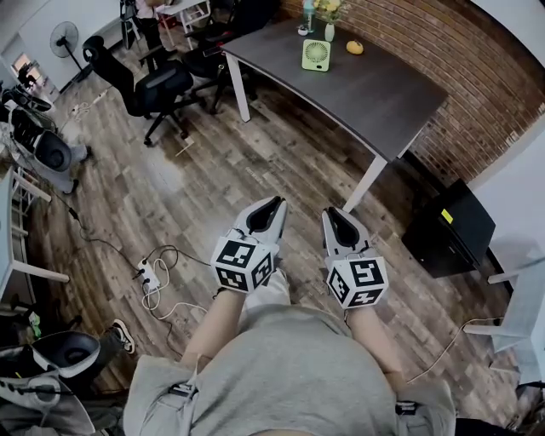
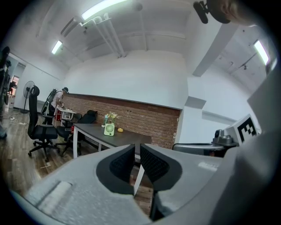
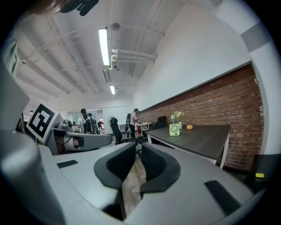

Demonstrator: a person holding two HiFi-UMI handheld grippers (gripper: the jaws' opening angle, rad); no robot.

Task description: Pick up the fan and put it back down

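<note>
The small green fan [image 1: 316, 54] stands upright at the far end of the dark table [image 1: 383, 102], also seen as the fan [image 2: 109, 128] and the fan [image 3: 174, 129] in the gripper views. Both grippers are held close to my body, far short of the table and over the wooden floor. The left gripper [image 1: 274, 204] [image 2: 137, 153] is shut with nothing in it. The right gripper [image 1: 329, 215] [image 3: 138, 153] is beside it, its jaws together but for a narrow slit, empty too. Each points roughly level toward the table.
A vase with flowers [image 1: 328, 15] and a small orange thing [image 1: 354, 48] stand next to the fan. Black office chairs [image 1: 149, 85] are left of the table, a black box [image 1: 451, 228] right of it. A power strip with cables [image 1: 152, 277] lies on the floor. People [image 3: 84, 119] stand far back.
</note>
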